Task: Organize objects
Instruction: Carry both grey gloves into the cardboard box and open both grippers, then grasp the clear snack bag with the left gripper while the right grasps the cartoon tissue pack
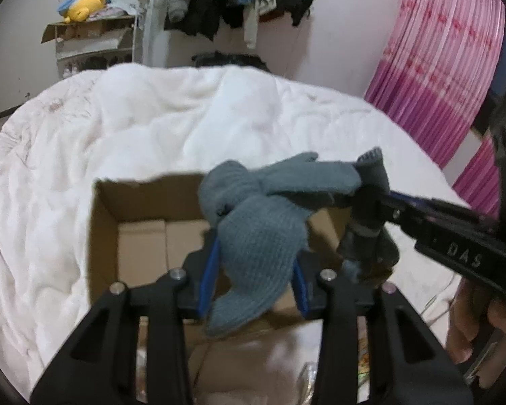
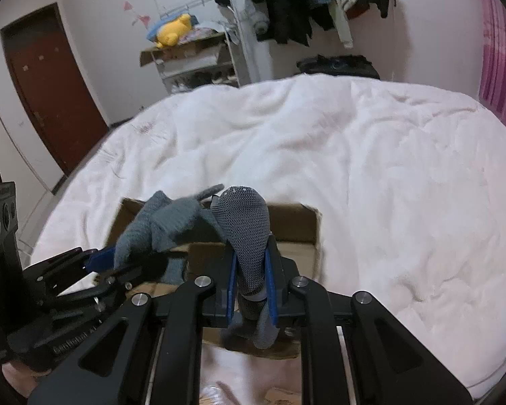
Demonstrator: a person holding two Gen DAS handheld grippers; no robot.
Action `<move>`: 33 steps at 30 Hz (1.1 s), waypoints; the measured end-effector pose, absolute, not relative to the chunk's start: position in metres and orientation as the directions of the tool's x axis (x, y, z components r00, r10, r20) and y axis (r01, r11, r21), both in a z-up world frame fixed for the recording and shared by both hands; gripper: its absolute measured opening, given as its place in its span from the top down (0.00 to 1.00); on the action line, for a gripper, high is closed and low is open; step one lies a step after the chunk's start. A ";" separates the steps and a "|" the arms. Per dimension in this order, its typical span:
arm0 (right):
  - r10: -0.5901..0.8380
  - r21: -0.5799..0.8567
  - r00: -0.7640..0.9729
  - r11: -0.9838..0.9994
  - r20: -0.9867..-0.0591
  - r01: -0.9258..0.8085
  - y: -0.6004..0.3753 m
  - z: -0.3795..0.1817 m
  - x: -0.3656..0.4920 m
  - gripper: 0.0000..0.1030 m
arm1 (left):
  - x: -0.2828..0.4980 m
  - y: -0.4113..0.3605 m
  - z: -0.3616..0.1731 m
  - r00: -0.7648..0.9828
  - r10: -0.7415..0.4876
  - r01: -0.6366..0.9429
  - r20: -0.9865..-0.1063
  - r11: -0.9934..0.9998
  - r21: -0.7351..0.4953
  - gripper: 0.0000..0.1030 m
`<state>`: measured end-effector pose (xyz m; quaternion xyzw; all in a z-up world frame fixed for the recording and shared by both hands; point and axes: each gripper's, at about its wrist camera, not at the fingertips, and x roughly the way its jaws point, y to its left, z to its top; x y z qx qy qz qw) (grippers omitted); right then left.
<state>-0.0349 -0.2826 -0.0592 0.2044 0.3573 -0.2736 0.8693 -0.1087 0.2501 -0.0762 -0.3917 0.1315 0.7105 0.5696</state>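
Step in hand: depositing. Left tongs (image 1: 253,263) clamped on grey knit glove (image 1: 259,236); right tongs (image 2: 251,283) clamped on dark grey sock (image 2: 248,233), both above open cardboard box (image 1: 104,222) on bed (image 1: 84,155). Next, probably: lower, part jaws.

A bed (image 2: 371,155) covered with a white, wrinkled quilt (image 1: 145,128) carries the things. An open cardboard box (image 1: 101,236) stands directly on the quilt, at the near edge of the bed. The far edge meets a dark pile (image 2: 337,64) by the wall.
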 end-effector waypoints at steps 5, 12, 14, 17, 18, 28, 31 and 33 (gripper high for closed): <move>-0.307 0.186 0.580 0.748 -0.754 0.638 -0.289 -0.074 -0.039 0.67 | -0.107 0.256 -0.097 0.014 0.665 -0.925 -0.747 -0.276 -0.263 0.57; -0.302 0.197 0.602 0.757 -0.739 0.622 -0.274 -0.066 -0.050 0.32 | -0.110 0.237 -0.088 0.005 0.677 -0.911 -0.736 -0.300 -0.282 0.13; -0.318 0.187 0.602 0.756 -0.733 0.628 -0.267 -0.057 -0.058 0.32 | -0.112 0.226 -0.079 -0.002 0.678 -0.916 -0.735 -0.296 -0.270 0.12; -0.341 0.172 0.591 0.747 -0.731 0.642 -0.258 -0.047 -0.068 0.31 | -0.110 0.198 -0.060 -0.020 0.687 -0.917 -0.726 -0.301 -0.260 0.12; -0.351 0.164 0.592 0.746 -0.726 0.645 -0.252 -0.040 -0.074 0.31 | -0.110 0.188 -0.055 -0.001 0.697 -0.921 -0.718 -0.281 -0.271 0.12; -0.434 0.098 0.584 0.740 -0.686 0.665 -0.161 0.013 -0.142 0.31 | -0.097 0.069 -0.006 0.036 0.762 -0.914 -0.647 -0.237 -0.330 0.04; -0.425 0.101 0.579 0.741 -0.696 0.664 -0.144 0.014 -0.156 0.31 | -0.093 0.042 -0.002 0.049 0.762 -0.915 -0.646 -0.225 -0.335 0.04; -0.418 0.107 0.574 0.737 -0.704 0.667 -0.136 0.012 -0.164 0.31 | -0.091 0.027 -0.001 0.046 0.760 -0.919 -0.648 -0.222 -0.325 0.03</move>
